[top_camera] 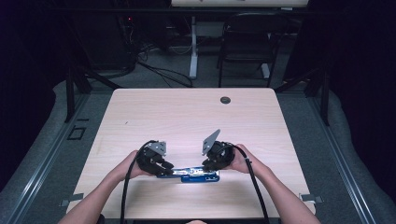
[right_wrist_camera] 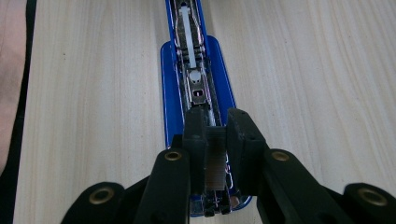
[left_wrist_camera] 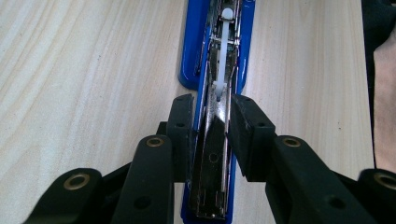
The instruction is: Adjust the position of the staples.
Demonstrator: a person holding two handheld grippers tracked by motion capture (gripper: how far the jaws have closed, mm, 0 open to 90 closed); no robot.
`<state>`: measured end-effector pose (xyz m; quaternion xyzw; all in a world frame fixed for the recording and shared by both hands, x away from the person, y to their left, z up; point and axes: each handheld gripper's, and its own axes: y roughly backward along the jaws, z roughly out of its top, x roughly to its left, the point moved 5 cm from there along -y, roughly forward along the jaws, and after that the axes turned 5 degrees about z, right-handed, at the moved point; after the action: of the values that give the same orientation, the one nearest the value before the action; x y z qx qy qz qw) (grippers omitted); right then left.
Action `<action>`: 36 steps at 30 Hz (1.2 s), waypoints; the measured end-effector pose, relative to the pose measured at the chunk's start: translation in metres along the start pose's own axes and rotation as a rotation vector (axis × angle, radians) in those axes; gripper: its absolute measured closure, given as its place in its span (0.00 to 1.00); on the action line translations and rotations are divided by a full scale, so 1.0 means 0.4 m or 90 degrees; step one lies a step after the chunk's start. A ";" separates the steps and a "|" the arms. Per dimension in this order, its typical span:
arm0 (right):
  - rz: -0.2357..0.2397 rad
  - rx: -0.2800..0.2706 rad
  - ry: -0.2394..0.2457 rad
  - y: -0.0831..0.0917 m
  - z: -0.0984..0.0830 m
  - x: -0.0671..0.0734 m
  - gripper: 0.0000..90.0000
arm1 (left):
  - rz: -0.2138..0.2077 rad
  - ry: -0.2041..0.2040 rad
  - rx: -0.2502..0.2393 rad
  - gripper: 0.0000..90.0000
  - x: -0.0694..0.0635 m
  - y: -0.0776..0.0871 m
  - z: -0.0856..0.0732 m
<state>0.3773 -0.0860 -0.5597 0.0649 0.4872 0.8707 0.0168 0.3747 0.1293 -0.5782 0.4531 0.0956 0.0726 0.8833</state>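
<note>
**Gripping an opened blue stapler from both ends**

Lying flat on the near middle of the wooden table (top_camera: 187,116), the blue stapler (top_camera: 194,175) has its long axis running left to right, parallel to the table's near edge. It is swung open, so the metal staple channel and its white pusher rod face upward.

The left gripper (top_camera: 163,169) comes in from the left end and points along the stapler's length. In the left gripper view its jaws are drawn narrow, with the pads pressed against both sides of the metal magazine (left_wrist_camera: 212,154). The blue base (left_wrist_camera: 191,60) extends away beyond them.

The right gripper (top_camera: 208,166) comes in from the right end, facing the left one. In the right gripper view its jaws are also narrow and clamp a small block of staples (right_wrist_camera: 215,161) sitting in the channel at that end of the stapler (right_wrist_camera: 196,70).

Around the stapler the tabletop is bare wood. A round cable grommet (top_camera: 225,100) sits near the far edge, well apart from the work. Beyond the table, a dark chair (top_camera: 247,44) and loose cables (top_camera: 159,70) lie on the floor. Nothing stands between the grippers and the stapler.
</note>
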 end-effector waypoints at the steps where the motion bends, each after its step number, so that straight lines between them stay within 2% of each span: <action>1: 0.000 0.003 0.005 0.000 0.000 -0.001 0.88 | 0.000 0.000 0.000 0.78 0.000 0.000 0.000; 19: -0.008 0.030 0.046 -0.019 0.003 0.009 0.87 | -0.002 0.002 0.000 0.78 0.000 0.000 -0.001; 36: 0.004 0.039 0.061 -0.023 -0.007 0.009 0.86 | -0.005 0.003 0.001 0.78 0.001 0.000 -0.001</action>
<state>0.3731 -0.0832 -0.5687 0.0255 0.5135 0.8576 -0.0114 0.3751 0.1296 -0.5785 0.4535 0.0998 0.0700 0.8829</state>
